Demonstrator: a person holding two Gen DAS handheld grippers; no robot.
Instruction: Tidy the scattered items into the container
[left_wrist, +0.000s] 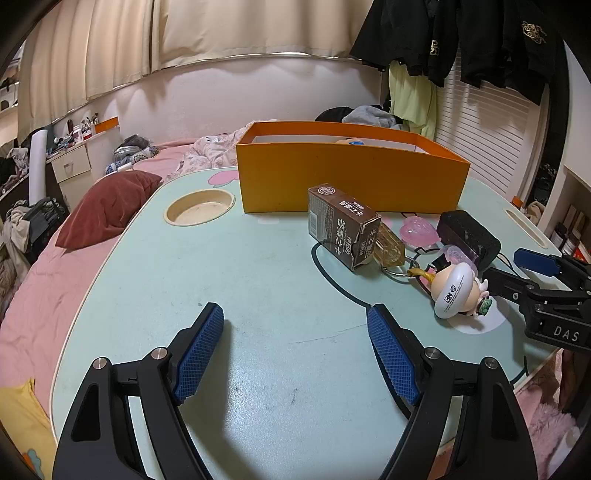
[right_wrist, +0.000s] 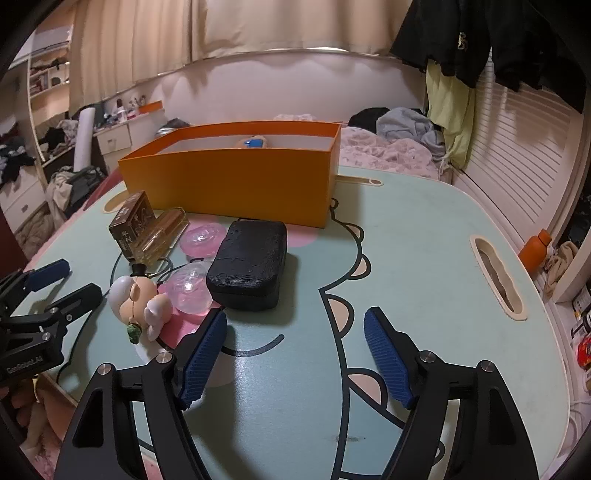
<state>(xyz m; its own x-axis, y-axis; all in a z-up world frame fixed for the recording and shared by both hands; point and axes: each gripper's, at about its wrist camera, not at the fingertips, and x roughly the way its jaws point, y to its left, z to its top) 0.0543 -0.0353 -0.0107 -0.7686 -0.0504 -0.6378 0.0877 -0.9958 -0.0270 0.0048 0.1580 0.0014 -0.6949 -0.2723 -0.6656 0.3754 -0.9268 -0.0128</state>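
1. Bedroom clutter, curtains and hanging clothes ringed a pale green lap table (right_wrist: 424, 229) set over a pink bed.
2. Nearest the right gripper (right_wrist: 295, 332), whose jaws stood wide apart and empty above the tabletop, lay the black case (right_wrist: 247, 264), just ahead and slightly left of its left finger.
3. The left gripper (left_wrist: 295, 328) also hung open with nothing between its pads, over bare table, well apart from the items.
4. The case looked rigid, rough-skinned and moderately heavy; I judged a pinch across its short sides, near the middle, the surest hold. Its long axis ran away from the right wrist camera, toward the orange box (right_wrist: 236, 184), almost touching the box's front wall.
5. Left of it sat two pink clear shells (right_wrist: 192, 286), likely light, slick and crackable.
6. Beyond lay a figurine keychain (right_wrist: 138, 299) on its side, a clear amber bottle (right_wrist: 159, 236), probably fragile, and a brown carton (left_wrist: 341, 225), light and crushable, lying flat.
7. One blue-topped item (right_wrist: 255, 142) already rested inside the box.
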